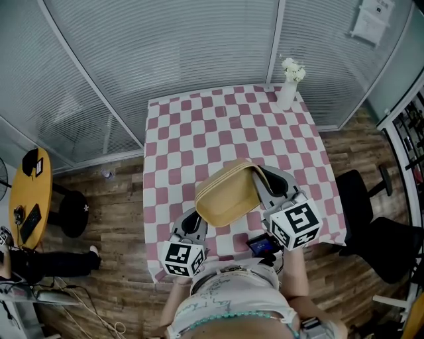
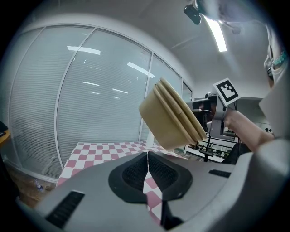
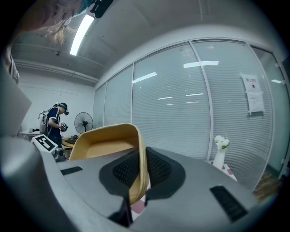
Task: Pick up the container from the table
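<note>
Container [image 1: 228,193]: we hold it tilted in the air above the checked table [image 1: 199,126], with its rim pinched in our right gripper [image 3: 138,171].
Left gripper [image 2: 147,172]: our jaws are pressed together, empty, just below the container.
Vase [image 1: 287,91]: at the table's far corner.

Head view: the tan rounded-rectangular container [image 1: 228,195] hides part of the right gripper's [image 1: 264,180] jaws and a patch of the pink-and-white checked tablecloth [image 1: 199,126]. The person's torso [image 1: 232,304] is cut off at the bottom edge, and the round yellow side table [image 1: 33,198] at the left edge. Print on the white paper notice [image 1: 372,20] on the glass wall is too small to read. Left gripper view: the container screens most of the right gripper, leaving its black-and-white marker cube [image 2: 226,92] showing.
</note>
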